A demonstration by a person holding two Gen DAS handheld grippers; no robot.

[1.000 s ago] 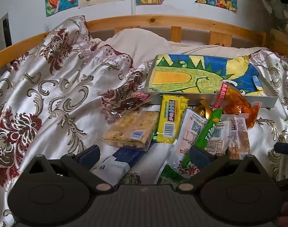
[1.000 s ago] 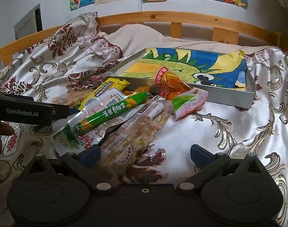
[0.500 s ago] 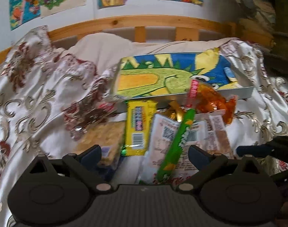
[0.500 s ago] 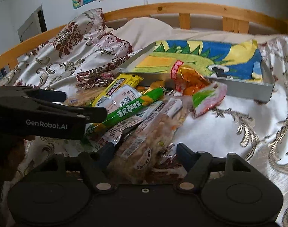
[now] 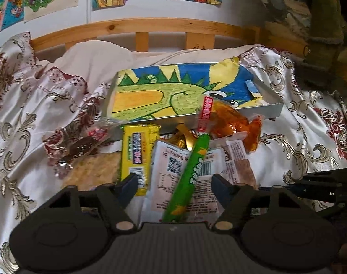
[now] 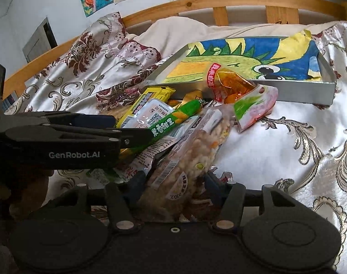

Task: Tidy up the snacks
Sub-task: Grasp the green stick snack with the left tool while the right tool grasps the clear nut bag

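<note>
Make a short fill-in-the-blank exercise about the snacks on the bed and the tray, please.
1. The long stick snack lying across the pile is ____ in colour.
2. The tray behind the snacks is lined with a drawing of a ____ dinosaur.
3. Between the fingers of the right gripper lies a clear pack of ____.
4. The flat bar left of the stick is ____.

Missing words: green; green; nuts; yellow

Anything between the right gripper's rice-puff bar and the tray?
Yes. The orange packet and the pink-green packet lie against the tray's near wall, beyond the bar that the closing right gripper straddles.
</note>
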